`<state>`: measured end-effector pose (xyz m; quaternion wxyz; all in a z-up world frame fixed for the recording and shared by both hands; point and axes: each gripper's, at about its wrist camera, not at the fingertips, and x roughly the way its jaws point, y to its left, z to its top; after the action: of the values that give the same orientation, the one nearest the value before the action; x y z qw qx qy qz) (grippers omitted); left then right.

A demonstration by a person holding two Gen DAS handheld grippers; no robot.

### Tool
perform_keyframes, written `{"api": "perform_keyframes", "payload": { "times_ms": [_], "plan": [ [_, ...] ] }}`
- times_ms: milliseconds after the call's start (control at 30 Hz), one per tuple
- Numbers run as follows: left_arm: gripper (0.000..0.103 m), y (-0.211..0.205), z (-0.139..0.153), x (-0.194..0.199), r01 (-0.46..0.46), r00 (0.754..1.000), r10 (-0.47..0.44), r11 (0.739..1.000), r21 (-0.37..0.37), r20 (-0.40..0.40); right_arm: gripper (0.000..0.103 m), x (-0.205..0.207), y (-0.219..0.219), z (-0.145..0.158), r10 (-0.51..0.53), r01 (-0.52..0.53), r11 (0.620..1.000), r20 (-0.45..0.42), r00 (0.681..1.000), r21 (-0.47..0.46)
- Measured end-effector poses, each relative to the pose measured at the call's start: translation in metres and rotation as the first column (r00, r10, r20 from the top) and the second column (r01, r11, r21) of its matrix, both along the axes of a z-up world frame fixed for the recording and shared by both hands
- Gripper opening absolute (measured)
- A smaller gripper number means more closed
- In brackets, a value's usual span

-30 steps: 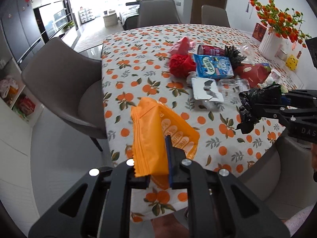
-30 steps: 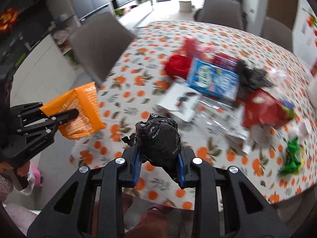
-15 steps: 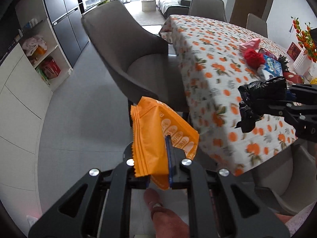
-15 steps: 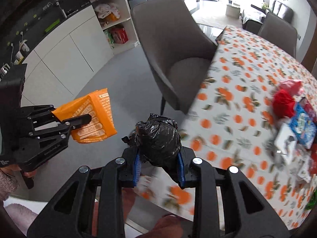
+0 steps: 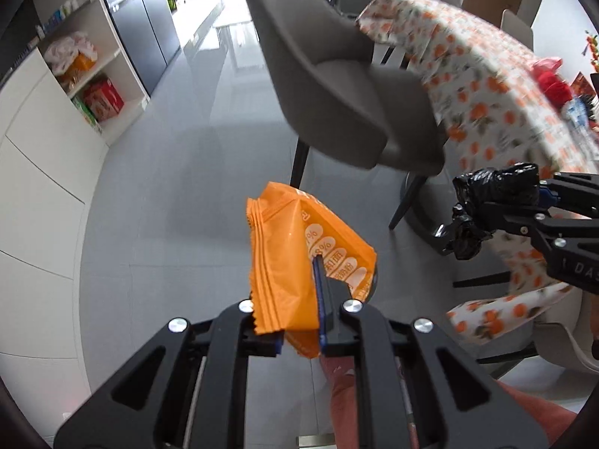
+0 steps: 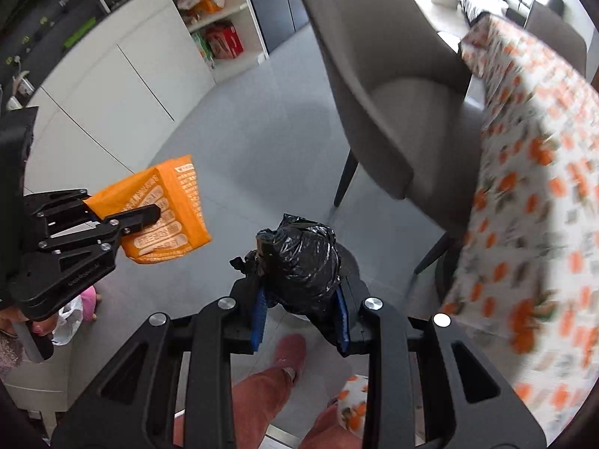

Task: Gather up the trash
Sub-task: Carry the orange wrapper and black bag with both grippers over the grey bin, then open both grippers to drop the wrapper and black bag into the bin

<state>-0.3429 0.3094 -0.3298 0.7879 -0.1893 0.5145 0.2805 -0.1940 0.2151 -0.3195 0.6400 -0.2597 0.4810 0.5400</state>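
An orange snack wrapper (image 5: 295,262) sticks up between the pads of my left gripper (image 5: 299,336), which is shut on it. The same wrapper (image 6: 161,213) and left gripper (image 6: 123,220) show at the left of the right wrist view. My right gripper (image 6: 301,314) is shut on a knotted black plastic bag (image 6: 299,265), a crumpled ball. In the left wrist view that black bag (image 5: 490,205) hangs at the right edge. Both grippers point down over the grey tiled floor, beside the table.
A grey upholstered chair (image 5: 337,75) stands ahead, pushed to the table with the orange-print cloth (image 5: 486,86). More trash (image 5: 554,82) lies on the table. White cabinets and open shelves (image 5: 86,78) line the left. A person's leg and slipper (image 6: 288,351) are below. A white plastic bag (image 6: 69,321) lies at lower left.
Both grippers swung left and downward, away from the tabletop, to over the floor beside the chair. Each kept its hold: orange wrapper in the left, black bag in the right.
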Motion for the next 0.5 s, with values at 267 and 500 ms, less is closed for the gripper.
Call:
{"api": "perform_keyframes", "payload": {
  "times_ms": [267, 500],
  "plan": [
    [0.013, 0.005, -0.126, 0.01, 0.026, 0.998, -0.032, 0.995, -0.092, -0.059, 0.029, 0.0, 0.032, -0.143, -0.046, 0.043, 0.993, -0.018, 0.999, -0.112],
    [0.014, 0.007, -0.212, 0.021, 0.084, 0.992, -0.097, 0.986, -0.142, -0.083, 0.034, -0.009, 0.046, -0.228, -0.025, 0.025, 0.988, 0.0, 1.0, -0.151]
  ]
}}
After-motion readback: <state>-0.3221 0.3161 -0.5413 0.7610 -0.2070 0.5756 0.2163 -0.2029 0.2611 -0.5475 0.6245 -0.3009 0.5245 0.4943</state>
